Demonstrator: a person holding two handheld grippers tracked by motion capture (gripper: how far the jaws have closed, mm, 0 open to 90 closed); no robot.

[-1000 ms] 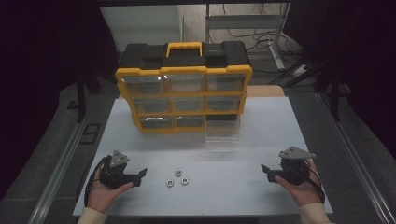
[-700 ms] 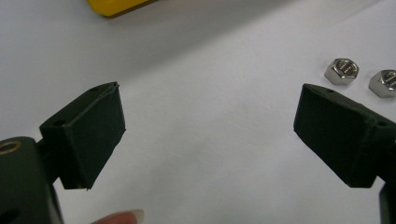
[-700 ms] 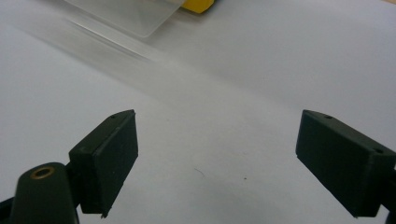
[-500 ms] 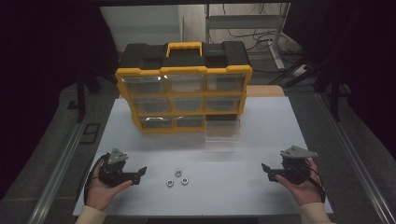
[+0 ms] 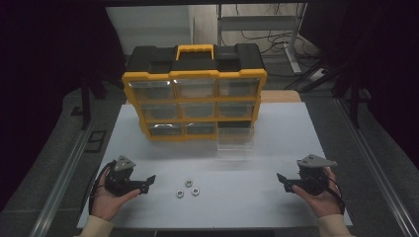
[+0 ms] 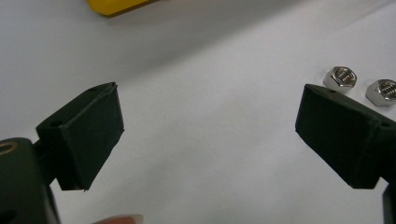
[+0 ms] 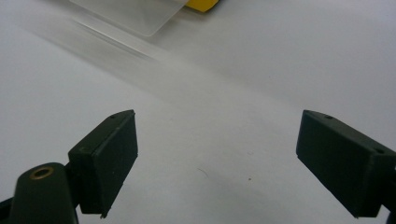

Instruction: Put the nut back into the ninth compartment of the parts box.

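Note:
Three metal hex nuts (image 5: 188,188) lie loose on the white table (image 5: 232,207) near its front. My left gripper (image 5: 148,181) rests low at the front left, open, its jaws pointing right toward the nuts and a short way from them. In the left gripper view two of the nuts (image 6: 342,77) lie just beyond the right jaw, with nothing between the jaws (image 6: 208,135). My right gripper (image 5: 282,179) sits at the front right, open and empty (image 7: 215,158), pointing left across bare table.
A yellow and black drawer organizer (image 5: 194,94) stands at the back middle of the table. Its bottom right clear drawer (image 5: 236,139) is pulled out onto the table. Dark floor and metal rails flank the table.
The left gripper has slid slightly rightward toward the nuts. The right gripper has stayed in place.

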